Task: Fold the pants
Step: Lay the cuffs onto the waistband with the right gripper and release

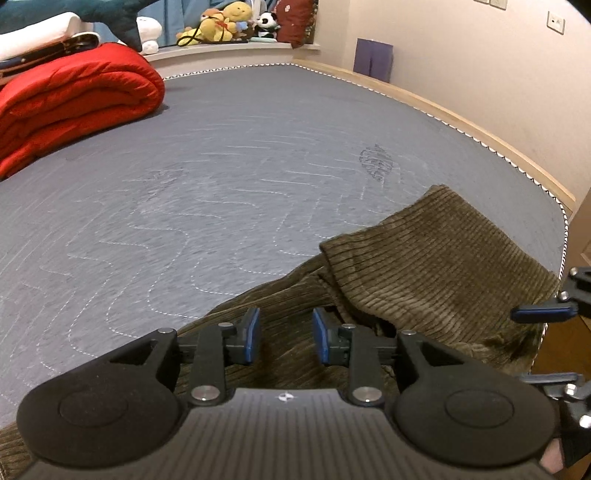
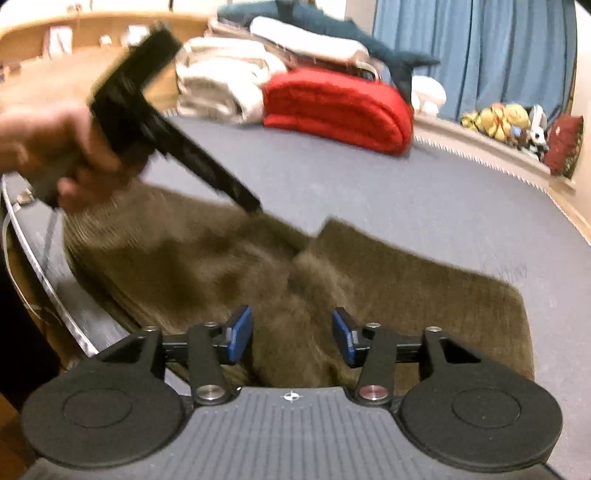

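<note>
Olive-brown corduroy pants [image 1: 424, 266] lie crumpled on the near right part of a grey quilted mattress [image 1: 221, 166], with one leg folded back over the rest. My left gripper [image 1: 286, 336] hovers open just over the cloth, nothing between its blue pads. In the right wrist view the pants [image 2: 388, 280] are blurred. My right gripper [image 2: 291, 336] stands open above them with an empty gap. A hand [image 2: 48, 147] holds the left gripper's black body [image 2: 147, 110], its tip down at the pants' far edge. The right gripper [image 1: 546, 347] shows at the left wrist view's right edge.
A folded red quilt [image 1: 74, 99] and white bedding [image 2: 221, 81] are stacked at the far end of the mattress [image 2: 406, 192]. Plush toys [image 1: 225, 22] line a sill beyond. A wooden bed rim [image 1: 461, 118] runs along the wall side. Blue curtains [image 2: 480, 55] hang behind.
</note>
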`<state>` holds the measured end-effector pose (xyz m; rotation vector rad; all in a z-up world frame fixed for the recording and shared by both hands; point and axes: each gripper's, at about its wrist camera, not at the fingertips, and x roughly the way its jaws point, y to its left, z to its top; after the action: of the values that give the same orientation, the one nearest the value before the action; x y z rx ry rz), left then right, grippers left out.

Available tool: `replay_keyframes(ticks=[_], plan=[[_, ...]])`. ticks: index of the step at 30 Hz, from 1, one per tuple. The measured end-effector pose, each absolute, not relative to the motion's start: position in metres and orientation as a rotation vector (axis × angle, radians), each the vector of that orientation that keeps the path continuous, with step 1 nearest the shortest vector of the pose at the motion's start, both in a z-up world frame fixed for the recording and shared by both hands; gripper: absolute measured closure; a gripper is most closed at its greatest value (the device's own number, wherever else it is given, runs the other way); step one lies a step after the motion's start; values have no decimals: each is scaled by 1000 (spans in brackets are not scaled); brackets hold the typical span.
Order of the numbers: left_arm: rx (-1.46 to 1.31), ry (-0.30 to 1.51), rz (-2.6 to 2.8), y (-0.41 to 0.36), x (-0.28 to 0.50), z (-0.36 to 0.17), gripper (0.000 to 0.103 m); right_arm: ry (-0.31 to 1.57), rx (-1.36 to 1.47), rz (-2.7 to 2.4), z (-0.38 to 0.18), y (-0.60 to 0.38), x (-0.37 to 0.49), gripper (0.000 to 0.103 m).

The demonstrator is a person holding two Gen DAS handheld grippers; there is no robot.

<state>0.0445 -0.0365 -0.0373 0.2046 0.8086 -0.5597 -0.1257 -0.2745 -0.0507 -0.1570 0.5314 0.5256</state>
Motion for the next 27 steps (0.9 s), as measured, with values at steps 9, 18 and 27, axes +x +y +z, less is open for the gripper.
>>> replay_keyframes(ticks=[9,18,27], plan=[[224,815,-573,-50,43,-42,69,567,2,441,-56,-298,-103,46],[231,805,-594,-62,40,-41,69,770,112,600,-92,-300,-90,56],[221,837,-626,-74,39,-48,69,753,-23,840,-68,-305,-111,57]])
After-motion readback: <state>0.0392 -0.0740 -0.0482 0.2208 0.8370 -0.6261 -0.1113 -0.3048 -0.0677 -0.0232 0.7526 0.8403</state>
